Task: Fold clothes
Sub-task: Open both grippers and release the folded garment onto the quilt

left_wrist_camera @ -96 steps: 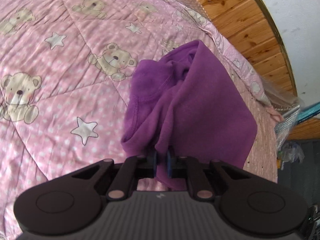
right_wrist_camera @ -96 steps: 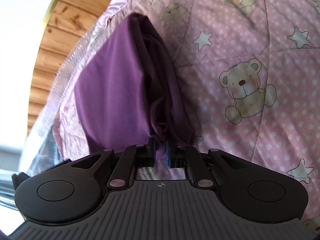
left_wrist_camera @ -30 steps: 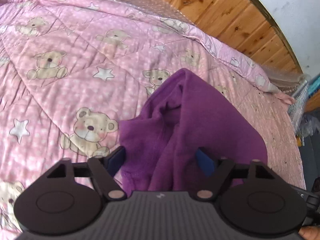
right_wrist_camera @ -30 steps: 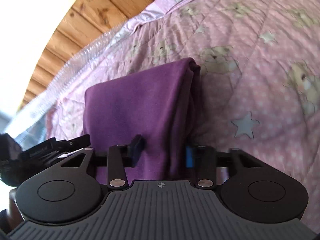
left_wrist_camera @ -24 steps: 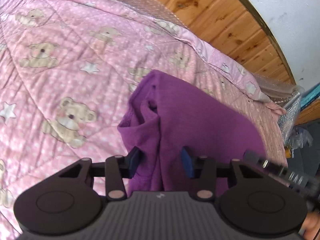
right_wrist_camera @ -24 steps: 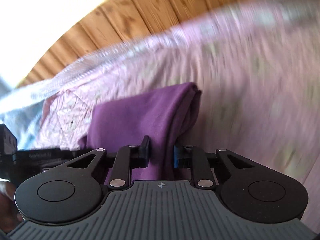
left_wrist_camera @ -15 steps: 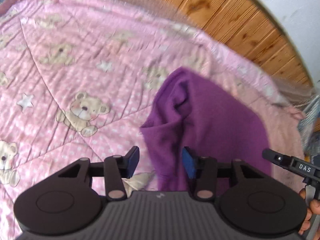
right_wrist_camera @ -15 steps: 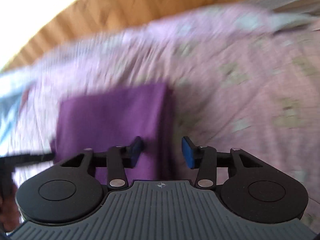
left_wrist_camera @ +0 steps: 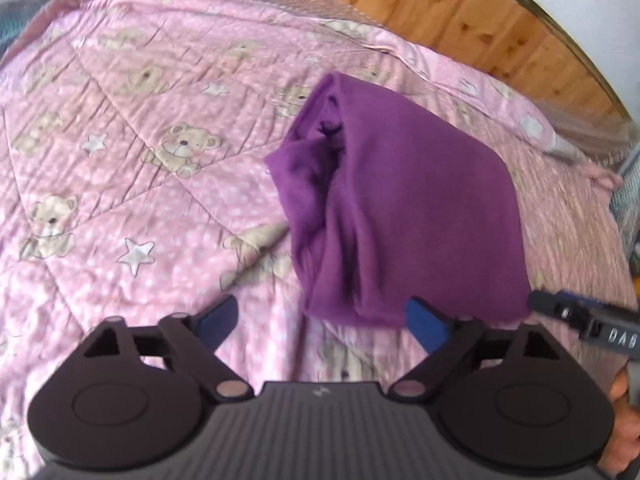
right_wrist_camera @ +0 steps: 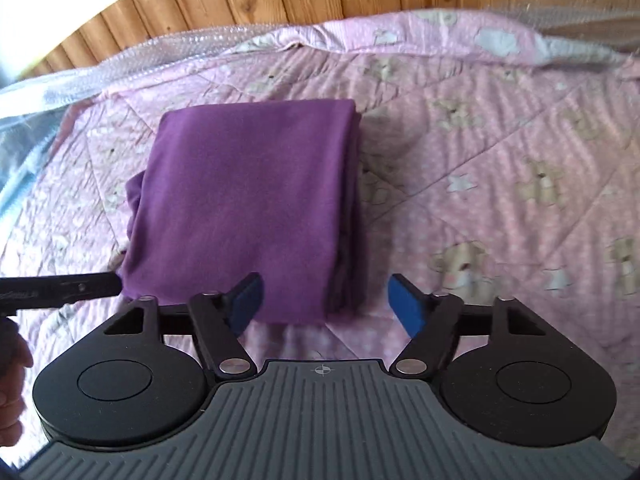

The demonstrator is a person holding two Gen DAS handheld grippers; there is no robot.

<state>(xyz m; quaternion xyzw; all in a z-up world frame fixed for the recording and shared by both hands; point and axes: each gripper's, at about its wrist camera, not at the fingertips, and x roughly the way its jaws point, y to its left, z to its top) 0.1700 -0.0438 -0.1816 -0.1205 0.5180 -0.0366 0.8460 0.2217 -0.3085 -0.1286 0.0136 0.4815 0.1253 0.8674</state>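
Both grippers, left gripper (left_wrist_camera: 322, 320) and right gripper (right_wrist_camera: 324, 300), have released the purple garment (right_wrist_camera: 248, 200); fingers spreading, empty. Its bunched far-left layers could slump unfolded.

Purple garment (left_wrist_camera: 416, 208) (right_wrist_camera: 248, 196), folded into a compact rectangular stack, lying flat. Centre-right of left wrist frame, centre-left of right wrist frame. Top smooth; layered edges bunched along one side. Not gripped.
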